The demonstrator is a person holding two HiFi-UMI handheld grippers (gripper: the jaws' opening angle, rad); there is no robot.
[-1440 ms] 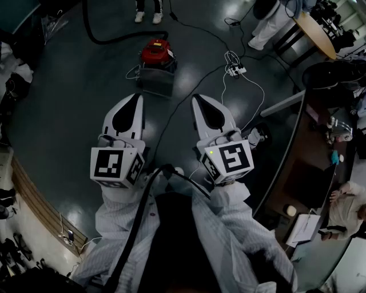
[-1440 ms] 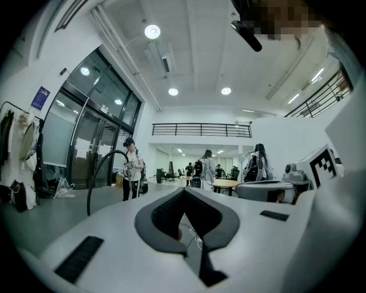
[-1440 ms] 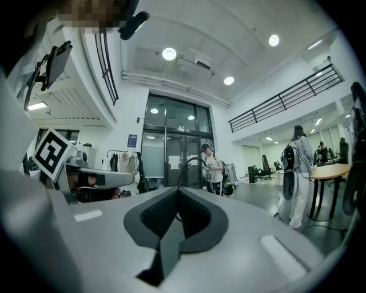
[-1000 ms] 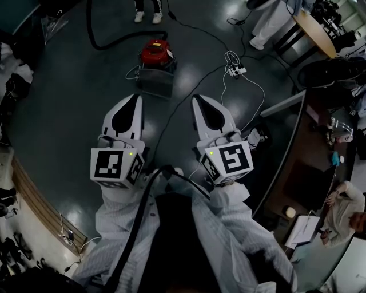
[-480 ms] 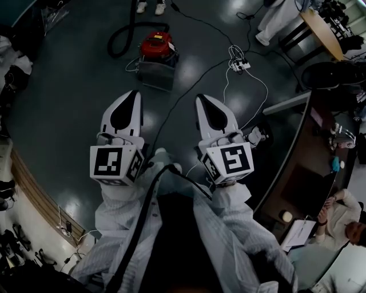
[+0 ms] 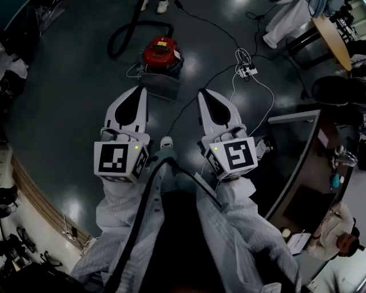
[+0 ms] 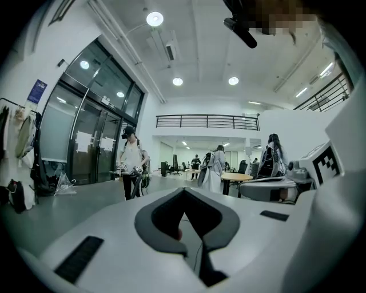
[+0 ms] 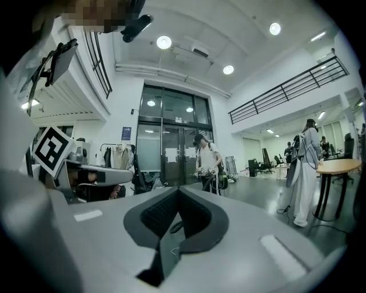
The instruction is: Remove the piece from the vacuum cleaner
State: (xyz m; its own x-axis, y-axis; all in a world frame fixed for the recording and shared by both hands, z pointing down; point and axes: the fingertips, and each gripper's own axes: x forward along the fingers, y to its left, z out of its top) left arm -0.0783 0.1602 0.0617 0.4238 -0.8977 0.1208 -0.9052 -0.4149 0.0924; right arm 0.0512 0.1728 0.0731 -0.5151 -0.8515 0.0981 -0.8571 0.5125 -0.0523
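The red vacuum cleaner [image 6: 160,51] sits on the dark floor ahead, with a grey box-shaped part [image 6: 156,81] in front of it. Its black hose [image 6: 127,33] loops away to the back left. My left gripper [image 6: 140,91] is shut and holds nothing; its tip is just short of the grey part. My right gripper [image 6: 202,94] is also shut and empty, to the right of the vacuum. In the left gripper view the shut left gripper [image 7: 184,192] shows a bit of red below its tip. In the right gripper view the right gripper [image 8: 178,192] points level across the hall.
A power strip [image 6: 247,71] with white cables lies on the floor at the right, and a black cable [image 6: 197,91] runs from the vacuum toward it. A curved desk [image 6: 294,117] stands at the right. A person in white [image 6: 286,17] stands at the back right.
Both grippers have moved forward toward the vacuum cleaner, which now lies closer and lower in the head view. The jaws have stayed shut.
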